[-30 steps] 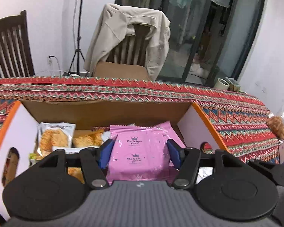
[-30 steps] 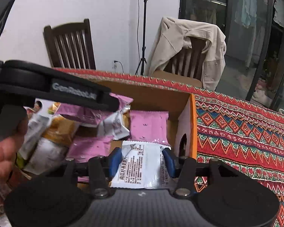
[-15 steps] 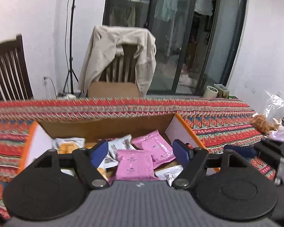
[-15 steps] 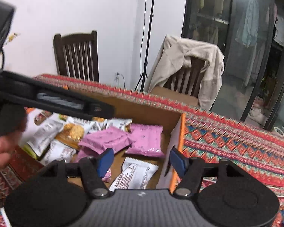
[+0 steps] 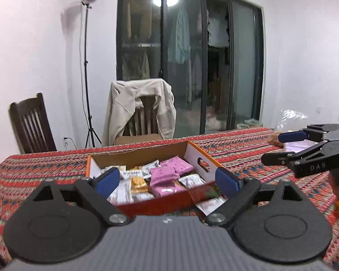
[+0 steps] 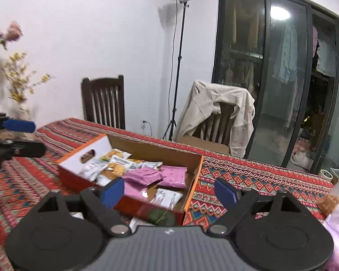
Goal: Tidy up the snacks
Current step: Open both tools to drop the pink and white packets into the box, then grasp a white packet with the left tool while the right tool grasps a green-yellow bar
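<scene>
An open cardboard box (image 5: 196, 157) with orange rims sits on the patterned tablecloth and holds several snack packets. Pink packets (image 5: 163, 176) and white packets (image 5: 193, 180) lie inside, with cracker packets (image 6: 115, 166) at the left end. The box also shows in the right wrist view (image 6: 193, 180). My left gripper (image 5: 167, 181) is open and empty, raised above and behind the box. My right gripper (image 6: 169, 190) is open and empty, raised over the box's near right corner. A white packet (image 5: 211, 203) lies on the cloth beside the box's front.
A clear bag with more snacks (image 5: 291, 117) lies on the table at the right, also seen in the right wrist view (image 6: 337, 198). Two wooden chairs, one draped with a beige jacket (image 5: 140, 110), stand behind the table. A vase of flowers (image 6: 15, 76) stands at the far left.
Both grippers let go of their packets into the box, opened wide, and pulled up and back away from it. The pink and white packets now lie in the box.
</scene>
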Tool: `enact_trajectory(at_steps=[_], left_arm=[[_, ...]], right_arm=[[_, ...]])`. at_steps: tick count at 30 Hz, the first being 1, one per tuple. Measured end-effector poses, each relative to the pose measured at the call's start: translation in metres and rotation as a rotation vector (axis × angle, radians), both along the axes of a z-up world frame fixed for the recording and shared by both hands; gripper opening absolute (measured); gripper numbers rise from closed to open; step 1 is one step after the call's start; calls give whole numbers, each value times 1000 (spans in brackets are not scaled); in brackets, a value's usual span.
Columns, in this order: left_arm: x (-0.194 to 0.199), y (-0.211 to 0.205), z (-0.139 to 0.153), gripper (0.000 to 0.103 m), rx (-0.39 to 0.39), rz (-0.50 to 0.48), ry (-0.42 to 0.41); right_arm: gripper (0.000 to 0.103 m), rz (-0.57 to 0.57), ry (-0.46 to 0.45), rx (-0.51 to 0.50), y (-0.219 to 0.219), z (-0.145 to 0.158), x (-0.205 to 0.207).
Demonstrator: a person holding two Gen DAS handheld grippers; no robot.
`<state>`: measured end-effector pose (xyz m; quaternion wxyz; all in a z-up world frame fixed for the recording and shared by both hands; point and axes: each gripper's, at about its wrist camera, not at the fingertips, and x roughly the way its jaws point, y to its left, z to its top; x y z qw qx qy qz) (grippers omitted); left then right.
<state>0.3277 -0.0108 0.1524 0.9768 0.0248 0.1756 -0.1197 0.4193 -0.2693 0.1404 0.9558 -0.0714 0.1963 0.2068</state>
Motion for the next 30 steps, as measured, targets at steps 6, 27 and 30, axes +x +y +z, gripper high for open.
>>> enact_trajectory(at_steps=[6, 27, 30], left_arm=[[-75, 6, -26, 95, -25, 84, 6], [-95, -10, -112, 96, -71, 156, 237], [-86, -9, -117, 96, -78, 162, 247]], right_arm=[[89, 32, -3, 64, -26, -21, -72], [97, -54, 195, 97, -34, -145, -167], [97, -54, 181, 113, -33, -137, -160]])
